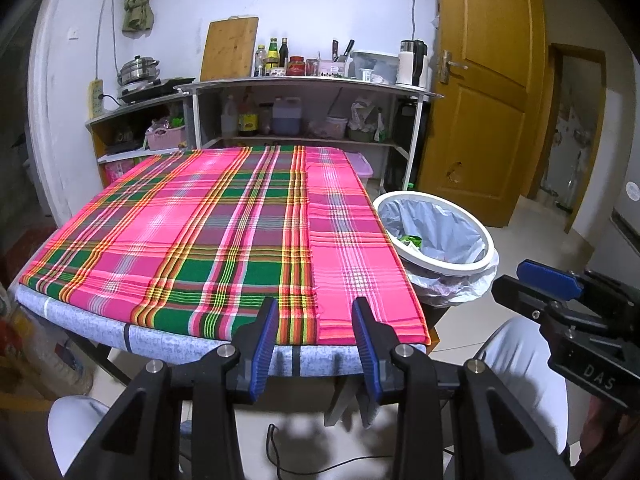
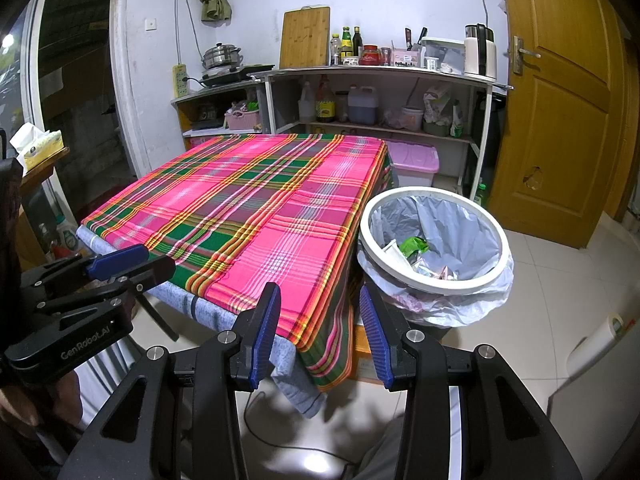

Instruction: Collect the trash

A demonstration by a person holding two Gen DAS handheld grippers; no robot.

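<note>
A white-rimmed trash bin (image 1: pixel 486 258) with a pale blue liner stands on the floor at the table's right side; it also shows in the right wrist view (image 2: pixel 502 266). Green and mixed wrappers (image 2: pixel 416 246) lie inside it. The table (image 1: pixel 240 224) carries a pink and green plaid cloth with no loose items on it. My left gripper (image 1: pixel 316 320) is open and empty over the table's near edge. My right gripper (image 2: pixel 318 312) is open and empty, near the table's front right corner, left of the bin.
Steel kitchen shelves (image 1: pixel 304 84) with bottles, a cutting board and a kettle stand behind the table. A pink lidded box (image 2: pixel 412 160) sits on the floor by the shelves. A wooden door (image 2: pixel 560 100) is at right. A tissue box (image 2: pixel 38 146) sits at far left.
</note>
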